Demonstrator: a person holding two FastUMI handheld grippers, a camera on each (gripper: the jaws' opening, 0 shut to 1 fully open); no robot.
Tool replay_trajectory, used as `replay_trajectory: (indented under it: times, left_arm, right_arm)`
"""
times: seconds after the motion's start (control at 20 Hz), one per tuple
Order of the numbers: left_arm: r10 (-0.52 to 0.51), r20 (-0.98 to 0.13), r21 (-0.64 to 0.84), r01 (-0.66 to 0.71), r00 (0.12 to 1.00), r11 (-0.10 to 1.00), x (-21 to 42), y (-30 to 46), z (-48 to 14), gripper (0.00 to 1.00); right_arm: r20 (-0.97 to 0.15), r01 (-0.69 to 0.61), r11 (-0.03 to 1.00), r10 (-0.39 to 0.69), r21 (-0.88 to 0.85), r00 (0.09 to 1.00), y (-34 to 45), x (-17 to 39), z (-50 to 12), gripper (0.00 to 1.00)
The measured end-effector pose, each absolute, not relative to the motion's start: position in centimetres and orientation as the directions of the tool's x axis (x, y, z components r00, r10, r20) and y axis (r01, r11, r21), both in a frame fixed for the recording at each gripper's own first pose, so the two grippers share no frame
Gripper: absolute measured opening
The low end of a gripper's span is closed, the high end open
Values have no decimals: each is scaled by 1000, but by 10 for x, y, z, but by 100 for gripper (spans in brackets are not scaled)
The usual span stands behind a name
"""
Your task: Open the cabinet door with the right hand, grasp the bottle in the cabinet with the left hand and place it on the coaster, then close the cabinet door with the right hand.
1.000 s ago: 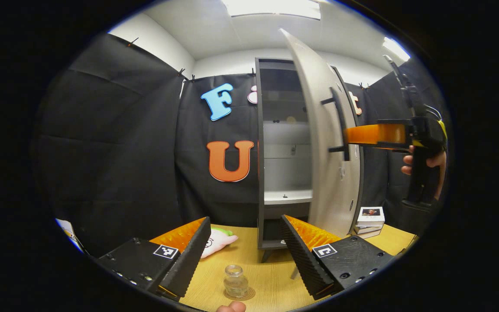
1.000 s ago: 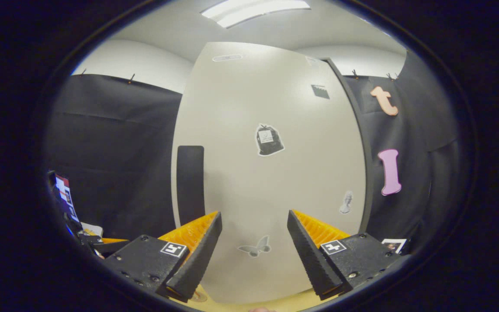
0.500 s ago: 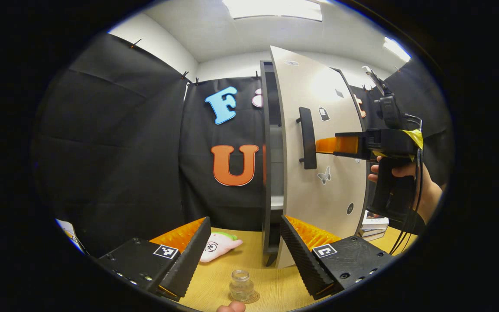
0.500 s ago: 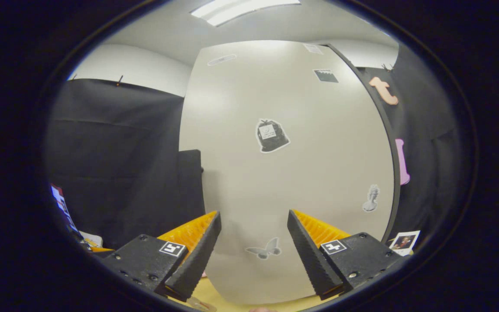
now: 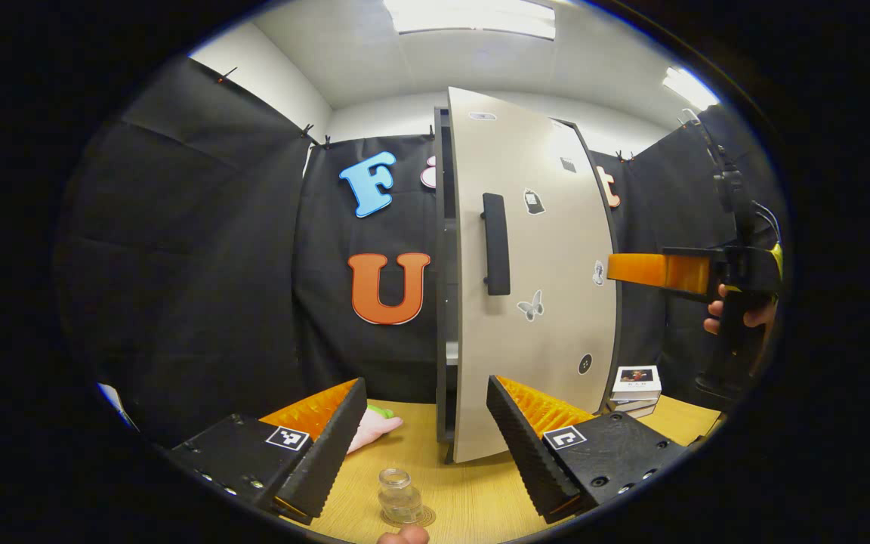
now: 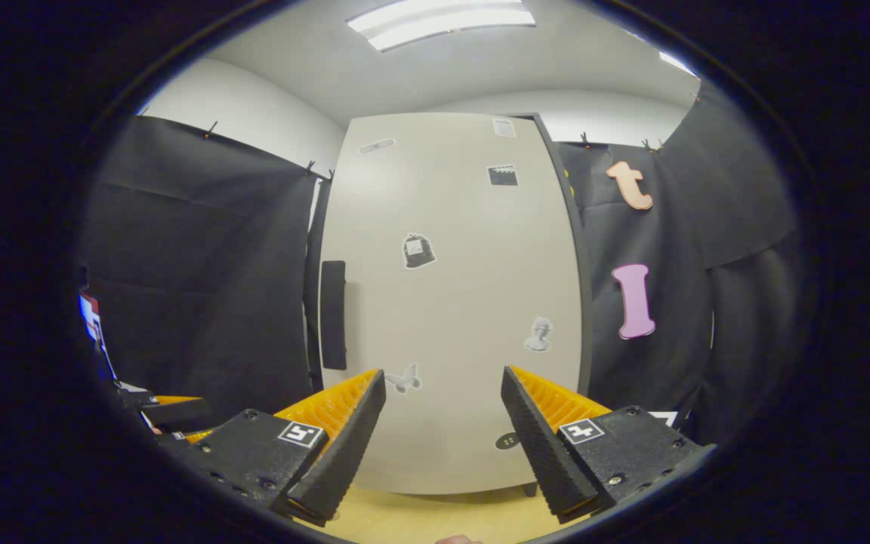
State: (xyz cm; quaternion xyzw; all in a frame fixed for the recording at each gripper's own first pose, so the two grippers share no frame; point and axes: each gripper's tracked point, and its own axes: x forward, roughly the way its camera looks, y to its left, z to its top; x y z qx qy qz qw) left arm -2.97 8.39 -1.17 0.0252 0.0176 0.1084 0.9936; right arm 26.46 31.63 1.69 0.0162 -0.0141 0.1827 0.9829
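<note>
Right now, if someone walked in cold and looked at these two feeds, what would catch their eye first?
The tall pale cabinet door with its dark handle stands at centre, swung almost shut, with a narrow gap left at its handle side. Low in the left gripper view, the small glass bottle stands on the coaster on the wooden table, between the open left gripper fingers. The right gripper is open too, facing the door without touching it.

This is a staged recording booth inside an office-like room: black cloth (image 5: 201,249) pinned up as walls, plain white walls and ceiling light panels (image 5: 473,15) above, and a wooden table (image 5: 473,491) carrying a tall cabinet (image 5: 533,279) decorated with stickers, a stack of small boxes (image 5: 635,385) and a plush toy (image 5: 374,427).
</note>
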Motion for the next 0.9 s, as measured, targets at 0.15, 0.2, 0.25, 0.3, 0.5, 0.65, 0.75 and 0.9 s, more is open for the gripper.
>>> replay_trajectory:
  times: [0.15,0.2,0.25,0.3,0.5,0.65,0.75,0.9]
  left_arm:
    - [182,-19,51,-181,983,982,-25,65,-9,96]
    - [169,-18,45,-168,985,985,-24,58,-9,96]
    - [156,-15,33,-155,988,987,-25,52,-10,96]
    - [140,-9,17,-139,990,990,-21,47,-11,96]
    - [114,-18,-14,-114,993,993,-18,28,-15,96]
    - [105,-17,-12,-105,994,994,-21,20,-16,96]
    - [101,-29,-12,-102,994,995,-21,19,-19,96]
    - [114,-10,-24,-114,993,993,-20,23,-11,96]
  right_arm:
    - [38,-317,948,315,42,948,281,240,11,99]
    - [29,-294,955,293,37,956,267,234,8,98]
    - [22,-265,964,264,27,964,253,227,5,98]
    - [24,-238,971,238,18,971,241,221,3,99]
    - [33,-66,998,66,-21,997,193,191,-20,99]
    - [-14,-41,998,40,-54,999,185,175,-41,94]
    - [-31,-35,998,34,-52,999,179,170,-44,99]
    - [-38,-44,999,44,3,998,177,161,-47,98]
